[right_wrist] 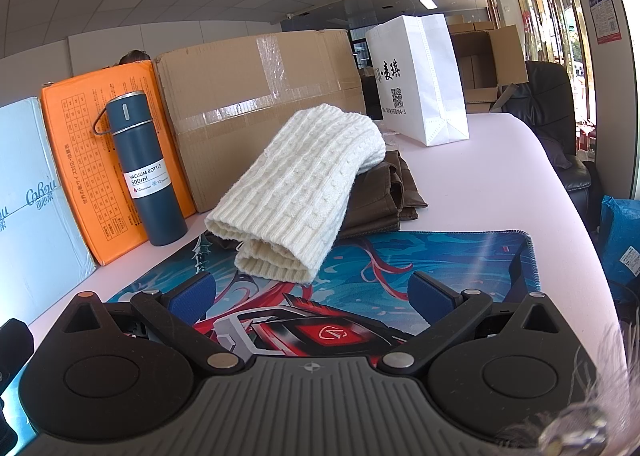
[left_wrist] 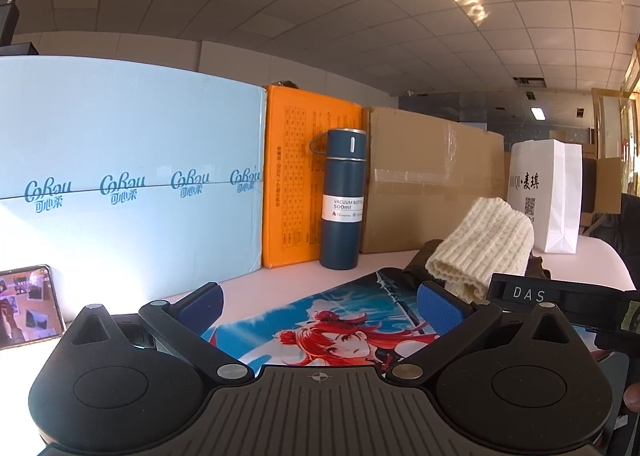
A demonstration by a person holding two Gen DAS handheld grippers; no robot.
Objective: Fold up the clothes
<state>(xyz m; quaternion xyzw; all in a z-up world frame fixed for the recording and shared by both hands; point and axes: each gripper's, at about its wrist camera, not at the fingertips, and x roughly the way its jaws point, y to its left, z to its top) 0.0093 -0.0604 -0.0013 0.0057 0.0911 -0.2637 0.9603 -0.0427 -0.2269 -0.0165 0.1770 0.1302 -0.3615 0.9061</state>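
Observation:
A folded cream knit sweater lies on top of a folded brown garment, partly on the printed desk mat. My right gripper is open and empty, just short of the sweater's near edge. In the left wrist view the sweater lies ahead to the right and the brown garment shows beneath it. My left gripper is open and empty above the mat. The right gripper's body shows at the right edge.
Against the back stand a light blue box, an orange box, a cardboard box, a blue vacuum bottle and a white paper bag. A phone leans at the left. The table edge curves at the right.

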